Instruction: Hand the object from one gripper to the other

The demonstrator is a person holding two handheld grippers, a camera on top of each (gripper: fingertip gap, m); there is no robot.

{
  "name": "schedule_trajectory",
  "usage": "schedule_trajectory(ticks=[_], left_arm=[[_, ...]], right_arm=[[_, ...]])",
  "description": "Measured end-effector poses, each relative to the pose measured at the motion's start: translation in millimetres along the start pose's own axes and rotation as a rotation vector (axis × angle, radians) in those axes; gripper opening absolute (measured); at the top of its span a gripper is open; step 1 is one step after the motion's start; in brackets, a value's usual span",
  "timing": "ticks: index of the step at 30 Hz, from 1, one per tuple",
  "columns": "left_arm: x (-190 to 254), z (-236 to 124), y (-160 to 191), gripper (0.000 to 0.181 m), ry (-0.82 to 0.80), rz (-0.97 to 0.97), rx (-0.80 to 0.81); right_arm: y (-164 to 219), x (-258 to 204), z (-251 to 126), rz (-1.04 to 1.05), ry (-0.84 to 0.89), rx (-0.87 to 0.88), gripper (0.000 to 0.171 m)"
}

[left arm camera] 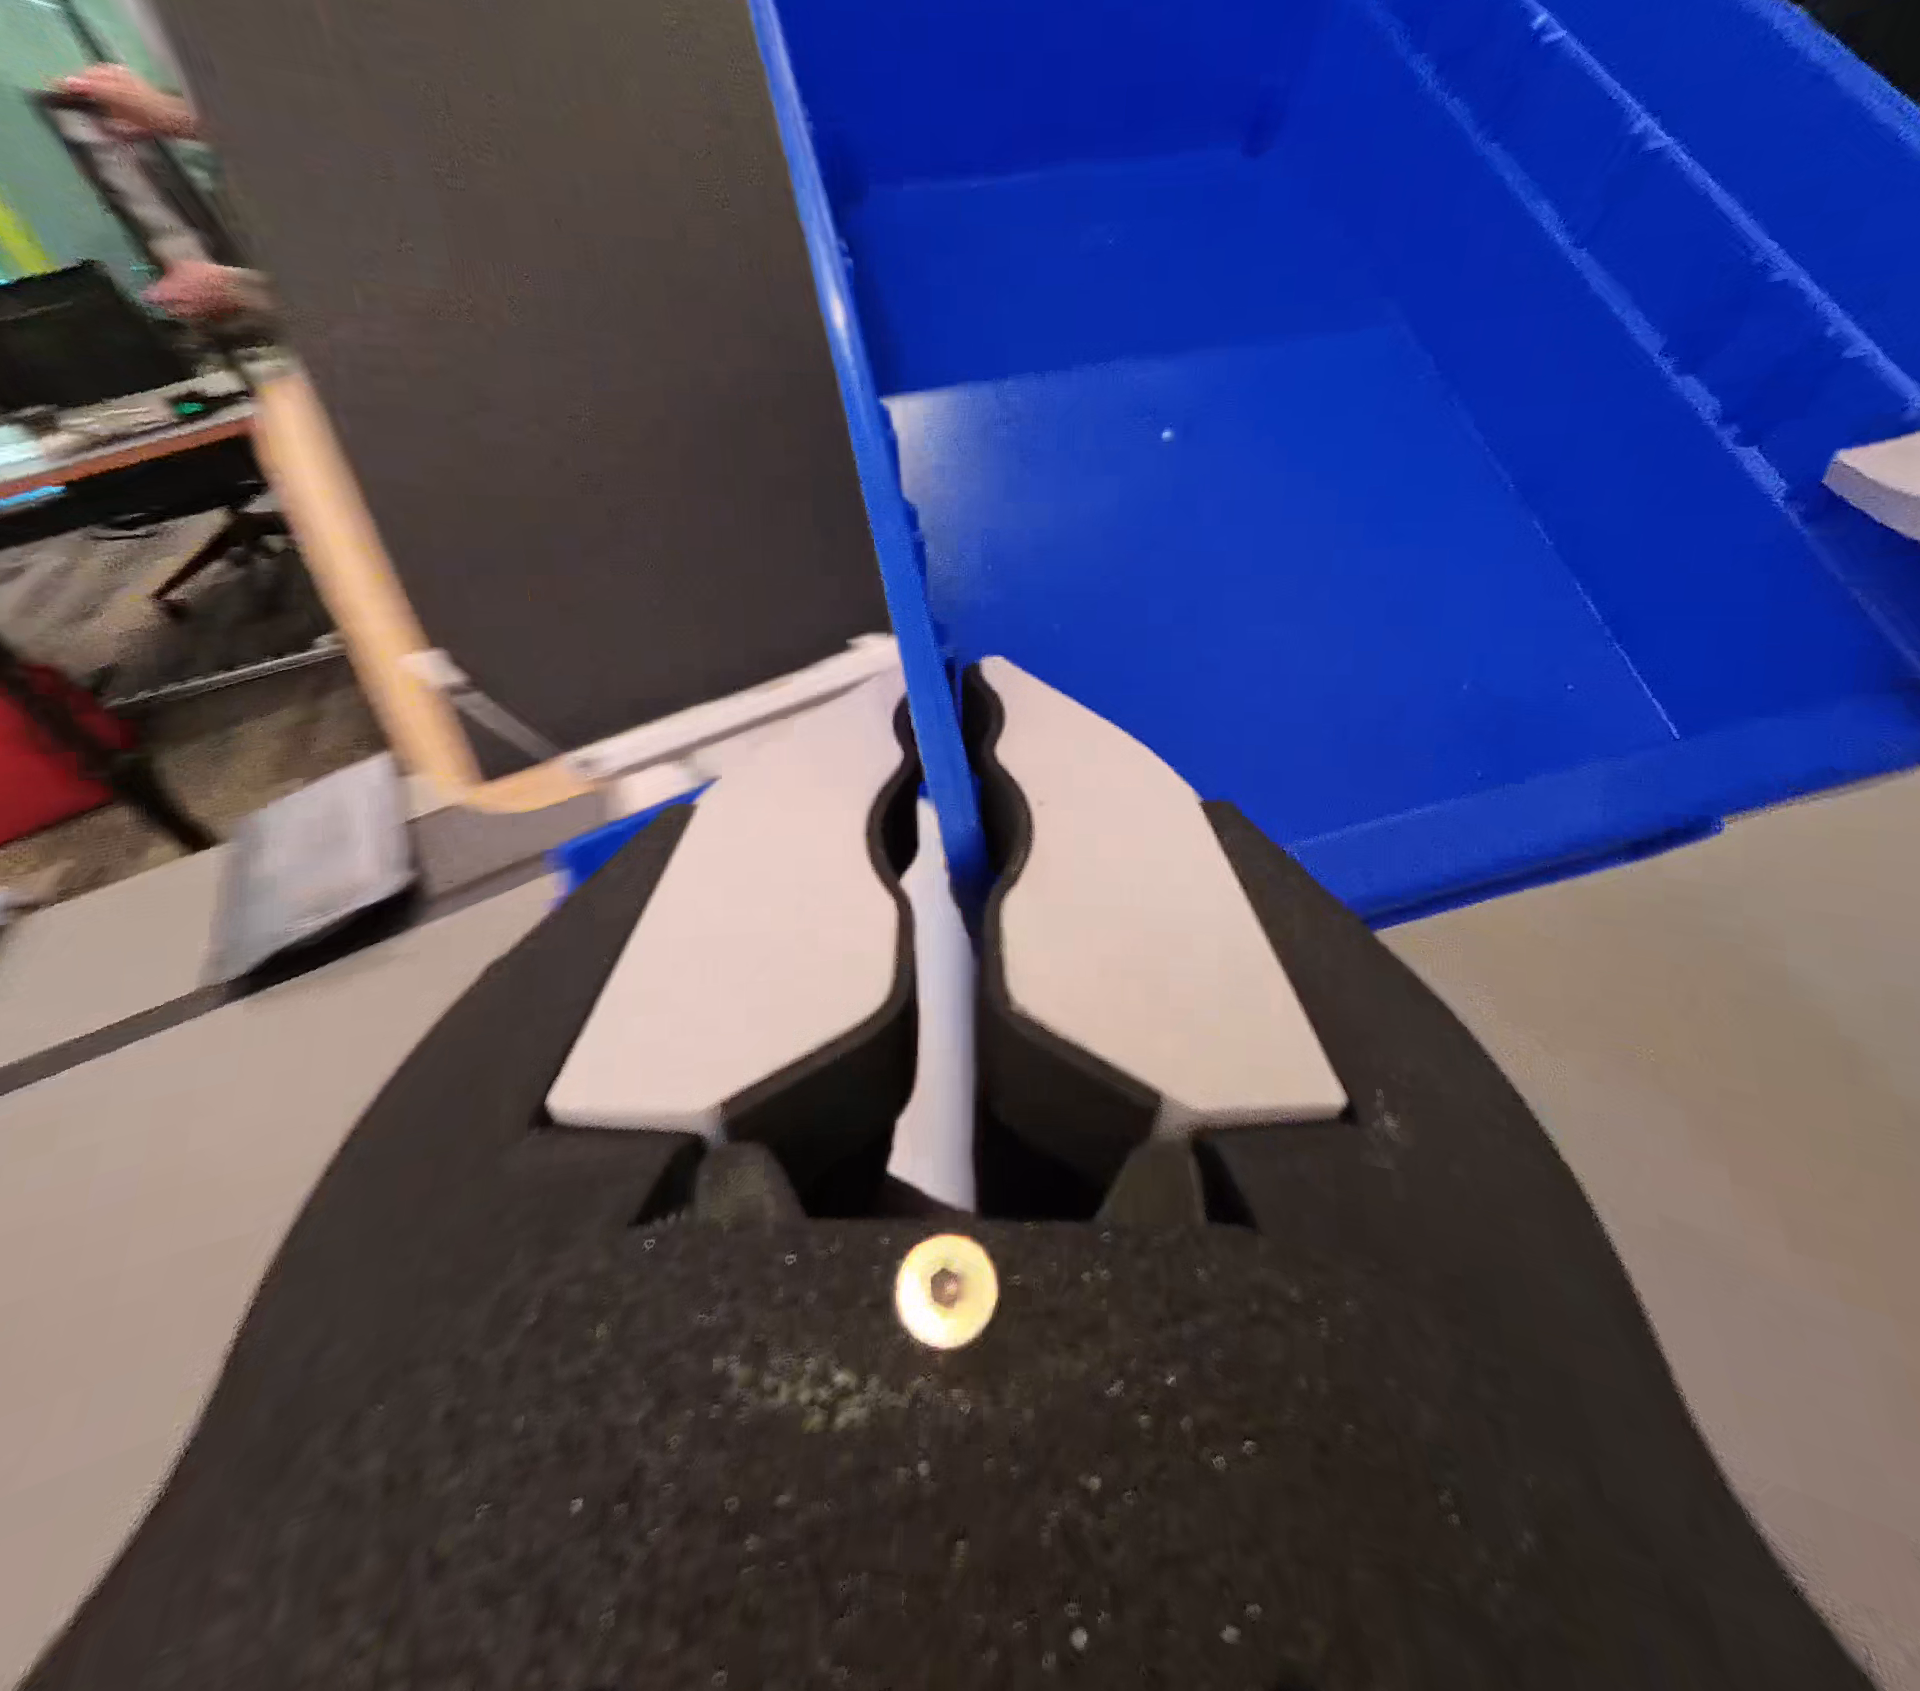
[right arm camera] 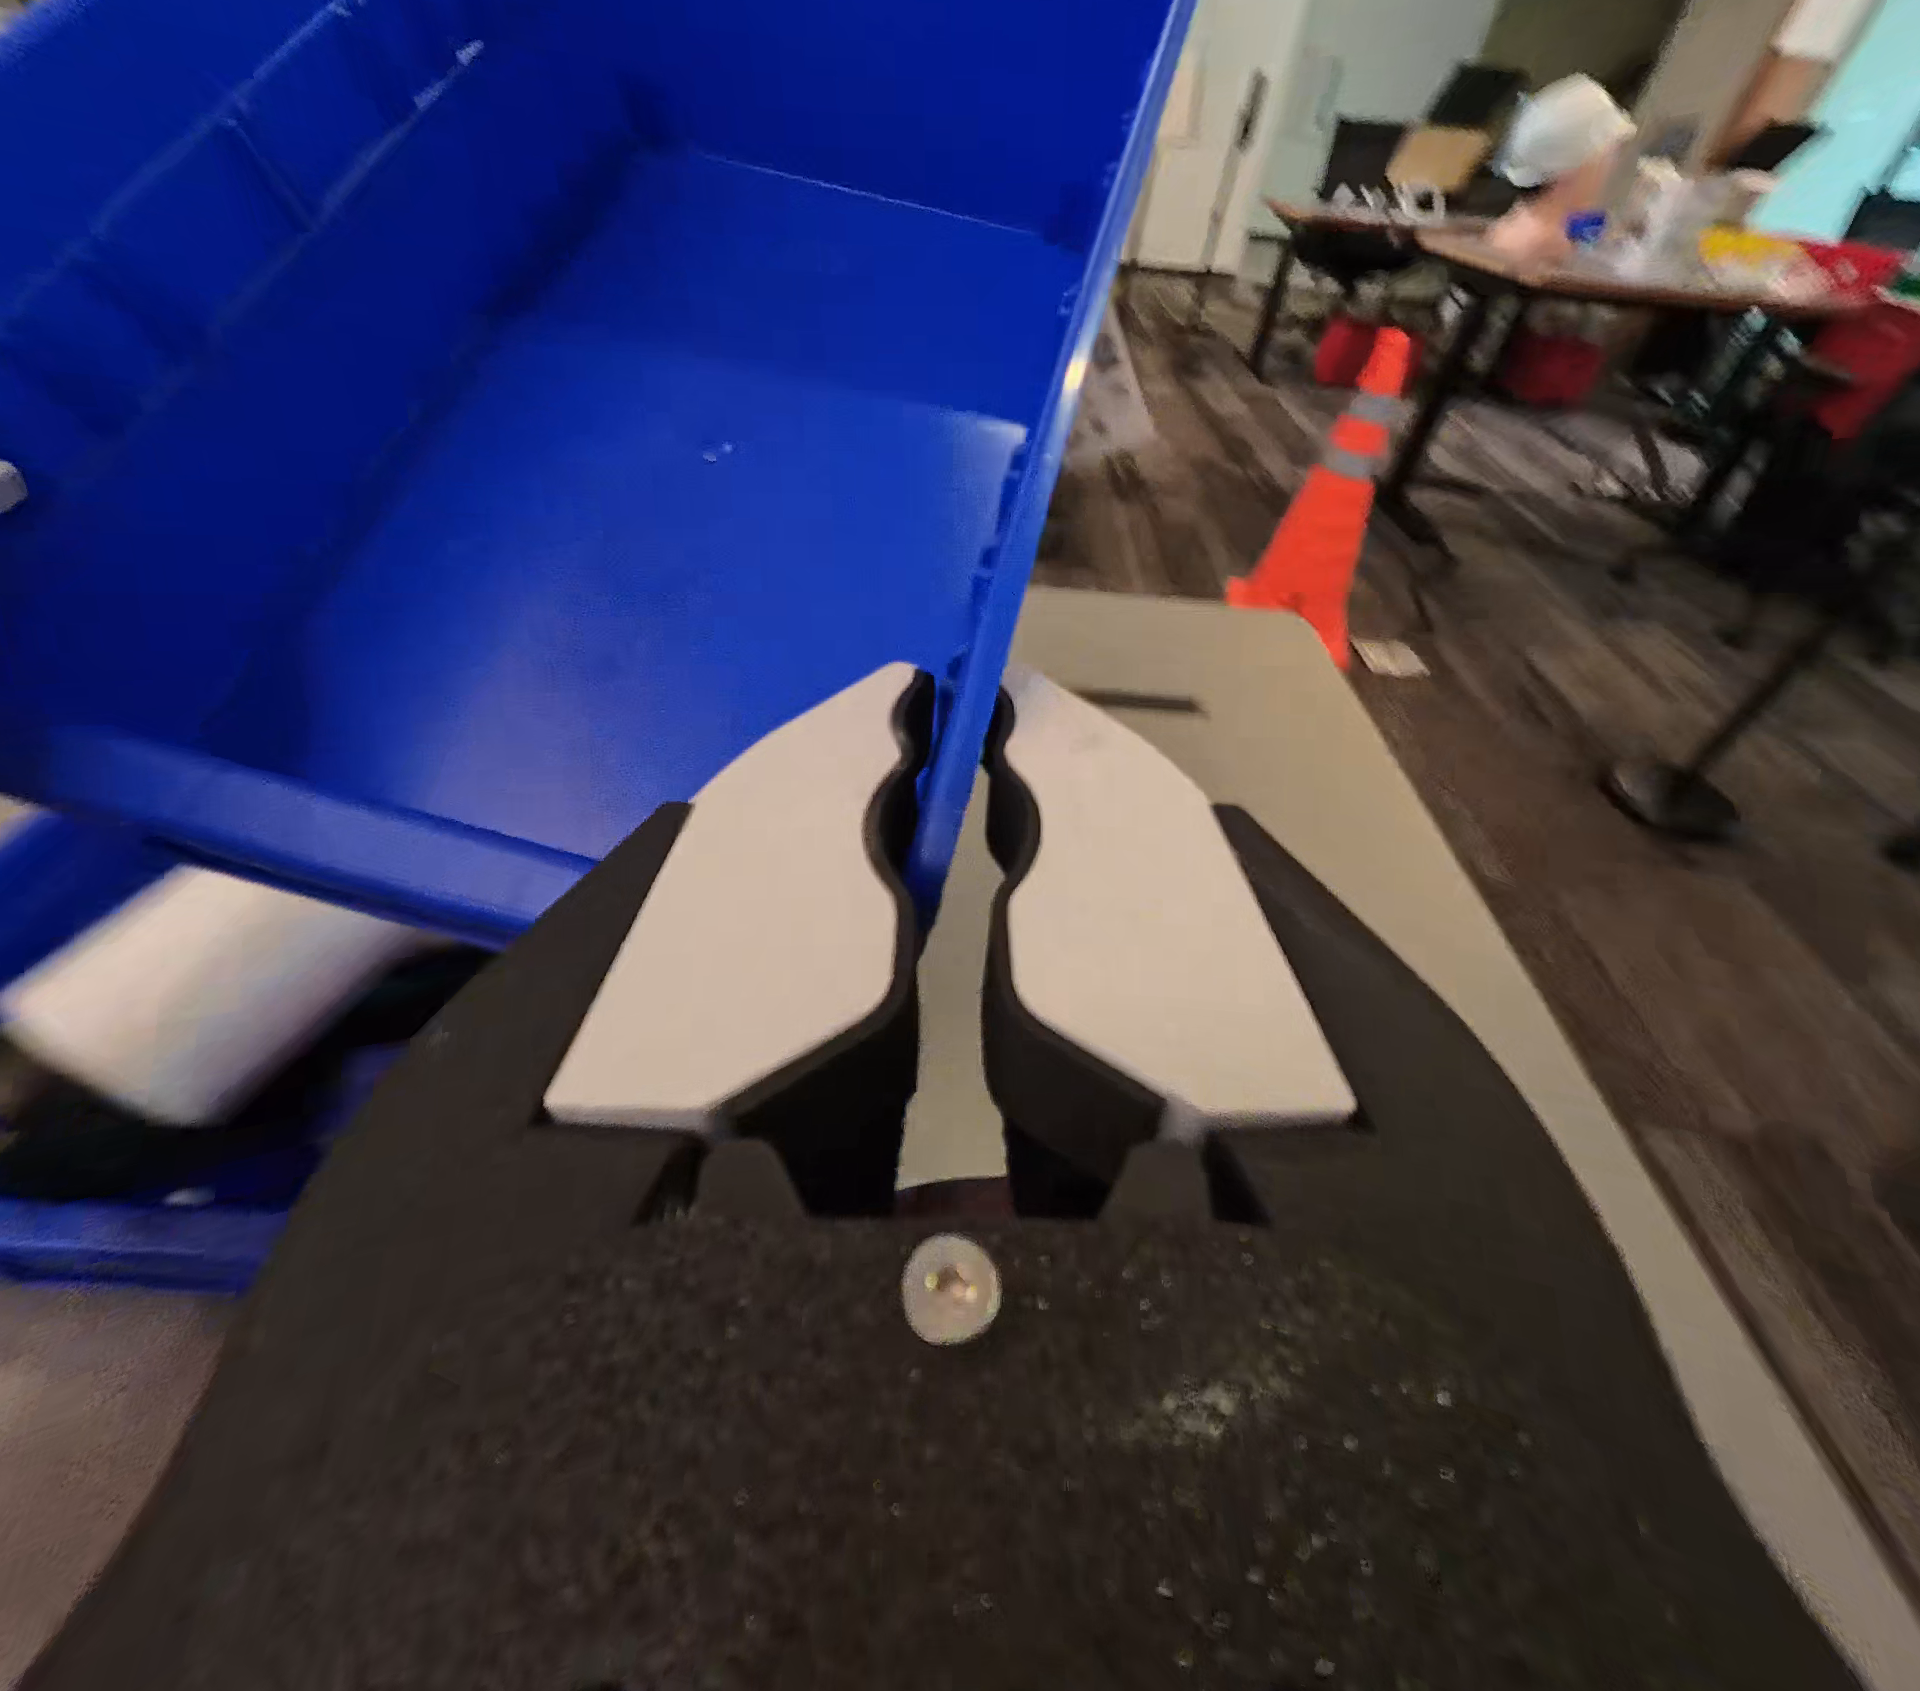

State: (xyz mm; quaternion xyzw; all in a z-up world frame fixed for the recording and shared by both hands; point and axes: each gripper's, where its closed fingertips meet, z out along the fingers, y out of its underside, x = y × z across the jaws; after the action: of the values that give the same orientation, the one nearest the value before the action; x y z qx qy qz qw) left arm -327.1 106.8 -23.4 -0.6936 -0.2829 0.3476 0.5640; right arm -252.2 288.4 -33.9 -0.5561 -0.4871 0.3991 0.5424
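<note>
The left gripper (left arm camera: pixel 940 768) is closed on the left side wall of the blue bin (left arm camera: pixel 1299 415), its jaws pinching the thin rim near the front corner. The bin hangs tilted over the grey tabletop (left arm camera: pixel 1621 1070), its front edge apparently close to or on the surface.

The right gripper (right arm camera: pixel 956 768) is likewise clamped on the opposite side wall of the blue bin (right arm camera: pixel 582 415), so both hold it at once. This looks like the middle of the handover. To do it well, the receiving gripper should be firmly seated on the wall before the other lets go, and the release should be slow, since a wide bin held by one thin rim will likely swing down.

The bin's floor shows only a few pale specks in both views; otherwise it holds nothing.
</note>
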Motion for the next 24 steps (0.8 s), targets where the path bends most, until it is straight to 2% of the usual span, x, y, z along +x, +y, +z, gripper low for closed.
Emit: schedule_trajectory(ticks=[2,4,9,11,14,21,24], left_arm=[[64,31,10,0.006,0.049,-0.009,-0.026],[115,58,30,0.007,0.062,-0.026,-0.062],[197,97,115,0.007,0.102,-0.114,-0.234],[209,101,138,0.007,0.102,-0.133,-0.276],[213,101,156,0.009,0.083,-0.188,-0.287],[214,111,173,0.017,0.101,-0.231,-0.329],[221,108,171,0.025,0.197,-0.283,-0.349]], right_arm=[[33,65,3,0.009,0.058,-0.082,0.007],[70,113,9,-0.002,0.046,-0.165,0.007],[170,174,16,0.030,0.005,-0.344,0.006],[195,179,19,0.011,-0.014,-0.392,0.007],[204,179,29,0.064,-0.034,-0.393,0.006],[219,177,62,0.179,-0.038,-0.427,0.006],[218,181,66,0.188,-0.021,-0.417,0.006]])
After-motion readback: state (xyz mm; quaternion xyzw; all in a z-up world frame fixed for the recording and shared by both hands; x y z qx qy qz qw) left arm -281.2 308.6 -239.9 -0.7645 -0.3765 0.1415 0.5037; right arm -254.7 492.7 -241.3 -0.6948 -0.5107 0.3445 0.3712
